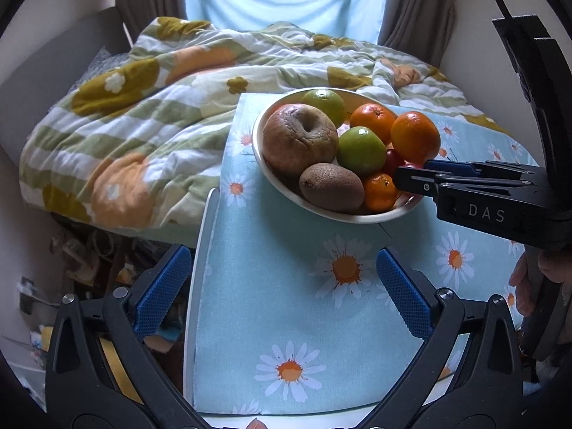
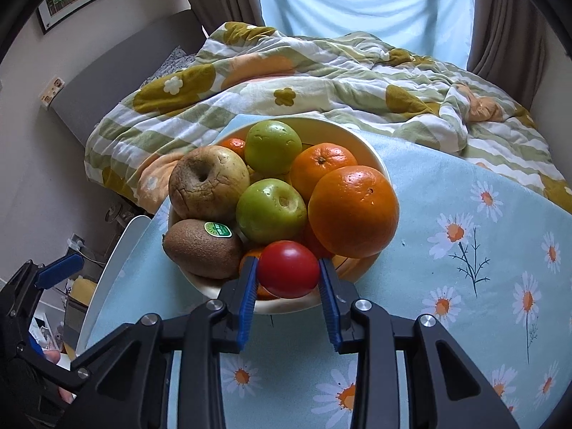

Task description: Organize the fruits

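A cream bowl (image 2: pixel 373 159) on the daisy cloth holds a wrinkled brown apple (image 2: pixel 207 182), a kiwi (image 2: pixel 200 250) with a green sticker, two green apples (image 2: pixel 271 211), oranges (image 2: pixel 352 211) and mandarins. A small red fruit (image 2: pixel 287 268) rests at the bowl's near edge, between the blue pads of my right gripper (image 2: pixel 287 280); the pads stand close beside it and do not appear to press. In the left wrist view the right gripper (image 1: pixel 411 175) reaches into the bowl (image 1: pixel 258 136) from the right. My left gripper (image 1: pixel 282 296) is open over bare cloth, nothing between its fingers.
The light blue daisy cloth (image 1: pixel 286 321) covers a white-edged table (image 1: pixel 203 243) beside a bed with a rumpled flowered quilt (image 1: pixel 143 114). Clutter lies on the floor (image 1: pixel 89 261) to the left. A hand (image 1: pixel 525 286) shows at the right edge.
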A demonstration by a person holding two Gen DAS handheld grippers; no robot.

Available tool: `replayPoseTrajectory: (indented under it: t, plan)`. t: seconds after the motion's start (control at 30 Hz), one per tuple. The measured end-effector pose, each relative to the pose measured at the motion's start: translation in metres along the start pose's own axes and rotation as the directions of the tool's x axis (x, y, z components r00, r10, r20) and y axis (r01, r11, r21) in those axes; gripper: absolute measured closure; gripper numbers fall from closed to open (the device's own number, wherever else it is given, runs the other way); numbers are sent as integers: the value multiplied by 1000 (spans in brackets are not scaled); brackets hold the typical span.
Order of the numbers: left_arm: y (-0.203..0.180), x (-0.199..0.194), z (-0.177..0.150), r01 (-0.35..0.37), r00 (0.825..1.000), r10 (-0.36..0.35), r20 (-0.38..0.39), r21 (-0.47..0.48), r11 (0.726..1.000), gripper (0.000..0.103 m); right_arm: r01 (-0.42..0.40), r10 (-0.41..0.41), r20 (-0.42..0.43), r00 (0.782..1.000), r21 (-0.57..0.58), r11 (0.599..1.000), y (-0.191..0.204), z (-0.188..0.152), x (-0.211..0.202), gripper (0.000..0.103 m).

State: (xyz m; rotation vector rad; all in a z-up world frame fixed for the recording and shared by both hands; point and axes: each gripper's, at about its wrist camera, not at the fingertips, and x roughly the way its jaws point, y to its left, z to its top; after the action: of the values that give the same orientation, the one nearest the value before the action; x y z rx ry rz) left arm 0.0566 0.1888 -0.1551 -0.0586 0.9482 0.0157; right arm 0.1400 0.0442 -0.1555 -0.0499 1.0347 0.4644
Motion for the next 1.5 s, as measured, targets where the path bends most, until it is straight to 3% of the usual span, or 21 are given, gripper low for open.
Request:
replayPoseTrajectory:
  t: [0.07, 0.17, 0.23, 0.4, 0.47, 0.77, 1.0, 1.5]
  plan:
    - [-1, 1, 0, 4, 1000, -4, -4, 8, 1000, 0, 5, -5, 12, 1000, 15, 1000, -1, -1, -3, 39]
    - [-5, 1, 1, 12, 1000, -12, -9, 15, 1000, 0, 8, -9, 19, 1000, 28, 1000, -3, -1, -8, 18]
    - [-8, 0, 2, 10, 1000, -10, -6, 21, 1000, 0, 22, -22, 26, 999, 25, 999, -4, 0, -10, 13]
    - [-16, -10, 8, -4, 1000, 4, 23, 29, 1000, 0, 31, -33, 59, 998, 38, 999, -13, 3, -25, 12]
    - [-20, -17, 12, -2, 999, 1, 33, 30, 1000, 0, 36, -39, 74, 996, 39, 999, -17, 4, -35, 0]
    - [-56, -69, 41, 3, 997, -6, 82, 36, 999, 0, 104, -114, 168, 979, 64, 992, -45, 2, -119, 0]
    - [-94, -110, 53, 15, 993, -17, 115, 14, 1000, 0, 212, -232, 186, 955, 121, 970, -78, -21, -184, 0]
    - [-145, -152, 42, 19, 983, -27, 183, 44, 999, 0, 320, -362, 214, 907, 207, 924, -123, -68, -255, 0]
